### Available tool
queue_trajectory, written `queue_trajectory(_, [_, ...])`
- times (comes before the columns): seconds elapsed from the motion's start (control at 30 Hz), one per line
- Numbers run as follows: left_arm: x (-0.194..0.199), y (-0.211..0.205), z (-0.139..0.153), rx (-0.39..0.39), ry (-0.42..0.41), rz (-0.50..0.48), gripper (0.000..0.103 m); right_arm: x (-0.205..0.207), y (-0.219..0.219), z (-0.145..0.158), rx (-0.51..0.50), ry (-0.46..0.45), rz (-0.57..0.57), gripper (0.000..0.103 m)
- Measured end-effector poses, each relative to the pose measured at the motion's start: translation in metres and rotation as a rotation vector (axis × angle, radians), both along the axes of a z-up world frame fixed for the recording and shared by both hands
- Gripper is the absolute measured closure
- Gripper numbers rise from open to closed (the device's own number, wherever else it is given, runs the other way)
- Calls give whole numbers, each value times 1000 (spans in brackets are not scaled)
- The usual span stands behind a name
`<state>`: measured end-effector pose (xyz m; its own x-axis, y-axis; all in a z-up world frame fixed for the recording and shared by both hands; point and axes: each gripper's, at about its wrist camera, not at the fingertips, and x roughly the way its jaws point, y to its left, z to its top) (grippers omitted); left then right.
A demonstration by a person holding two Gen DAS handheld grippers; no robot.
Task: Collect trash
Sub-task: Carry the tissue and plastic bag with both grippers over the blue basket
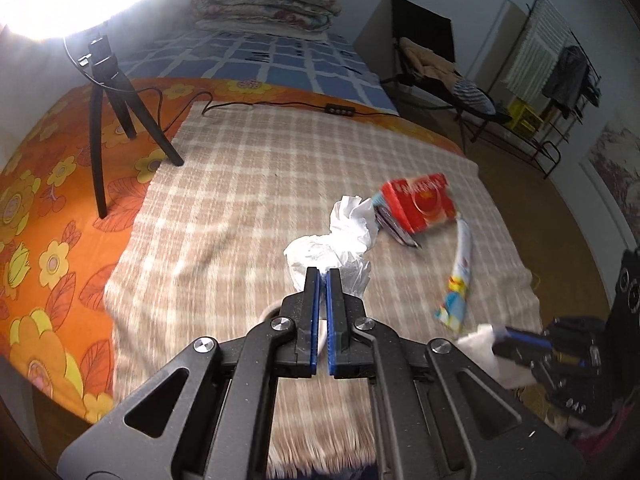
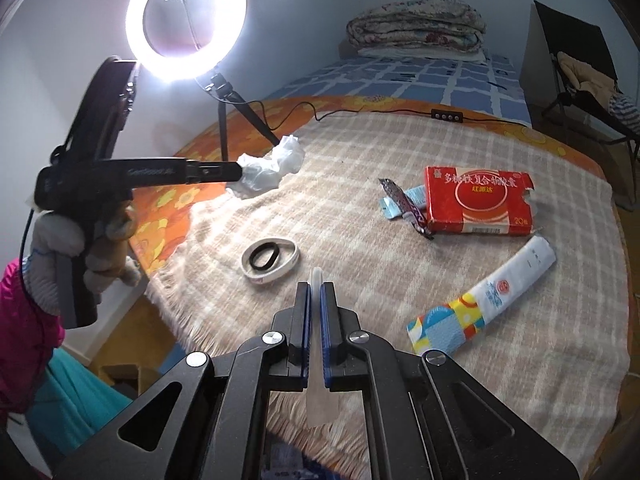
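Observation:
My left gripper [image 1: 322, 276] is shut on a crumpled white tissue [image 1: 344, 240] and holds it above the checked blanket [image 1: 240, 184]; the right wrist view shows the left gripper [image 2: 240, 172] with the tissue [image 2: 272, 168] at its tip. My right gripper [image 2: 317, 286] is shut on a thin white paper piece [image 2: 320, 392]; the left wrist view shows the right gripper [image 1: 496, 340] with white paper [image 1: 480, 344]. On the blanket lie a red box [image 2: 478, 204], a small purple wrapper [image 2: 404, 204], a long white and colourful wrapper [image 2: 484, 300] and a white tape ring [image 2: 270, 260].
A ring light [image 2: 186, 16] on a black tripod [image 1: 112, 120] stands at the blanket's far left, its cable [image 1: 260, 104] running along the far edge. A folded quilt [image 2: 416, 28] lies on the bed behind. A chair with clothes [image 1: 436, 64] stands at the right.

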<state>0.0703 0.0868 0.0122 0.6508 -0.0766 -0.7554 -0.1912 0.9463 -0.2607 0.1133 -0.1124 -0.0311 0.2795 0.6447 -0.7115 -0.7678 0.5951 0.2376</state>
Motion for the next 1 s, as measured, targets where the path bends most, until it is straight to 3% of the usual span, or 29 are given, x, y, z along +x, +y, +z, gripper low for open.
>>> queue_trajectory(0.63, [-122,-66,-20,6,45,-109,103,-77,-37,-1,-41,8,31,100])
queue_trajectory(1.0, [-155,-91,-53,-12,113,-165,103,-117,-45,-18,-70,29,52,100])
